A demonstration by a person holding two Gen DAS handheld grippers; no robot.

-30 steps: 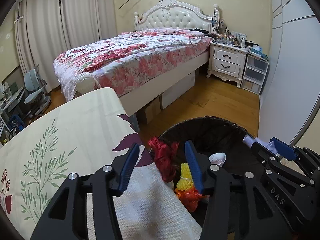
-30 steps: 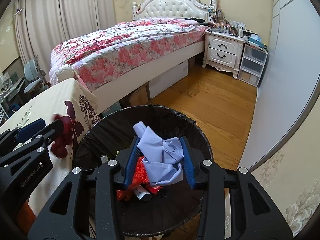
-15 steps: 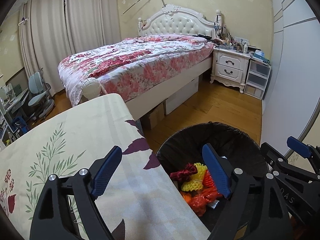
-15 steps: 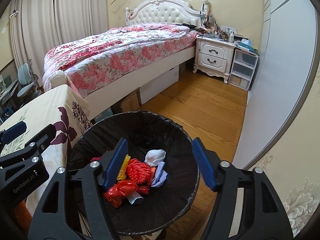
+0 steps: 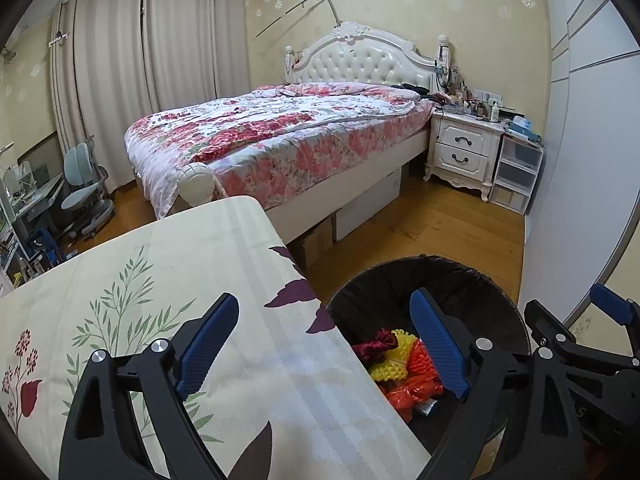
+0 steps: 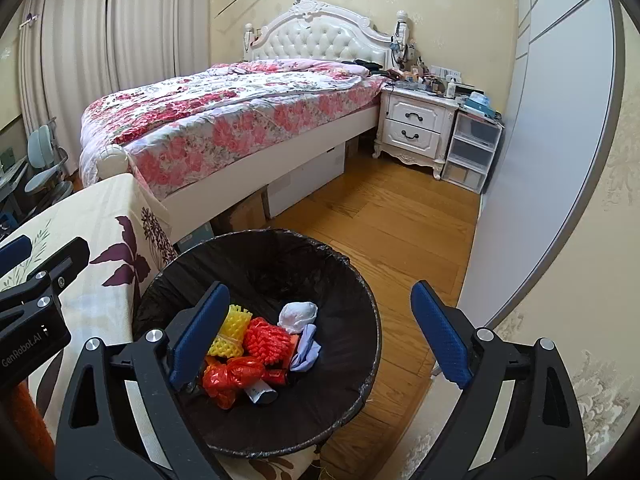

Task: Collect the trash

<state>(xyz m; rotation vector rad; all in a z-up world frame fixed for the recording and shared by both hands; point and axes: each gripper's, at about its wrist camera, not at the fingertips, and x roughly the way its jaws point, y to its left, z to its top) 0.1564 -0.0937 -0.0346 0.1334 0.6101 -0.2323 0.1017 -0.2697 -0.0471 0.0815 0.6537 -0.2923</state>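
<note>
A black-lined trash bin stands on the floor beside the table and also shows in the left wrist view. In it lie a yellow foam net, a red-orange foam net, an orange bag, a white wad, a pale blue paper and a dark red scrap. My left gripper is open and empty over the table edge and bin. My right gripper is open and empty above the bin.
The table with a floral cloth lies left of the bin. A bed with a flowered quilt, a white nightstand and plastic drawers stand behind. A wardrobe wall is at the right, wood floor between.
The left gripper opened and dropped the dark red scrap into the bin; the right gripper opened and dropped the pale blue paper. Both grippers have risen and pulled back.
</note>
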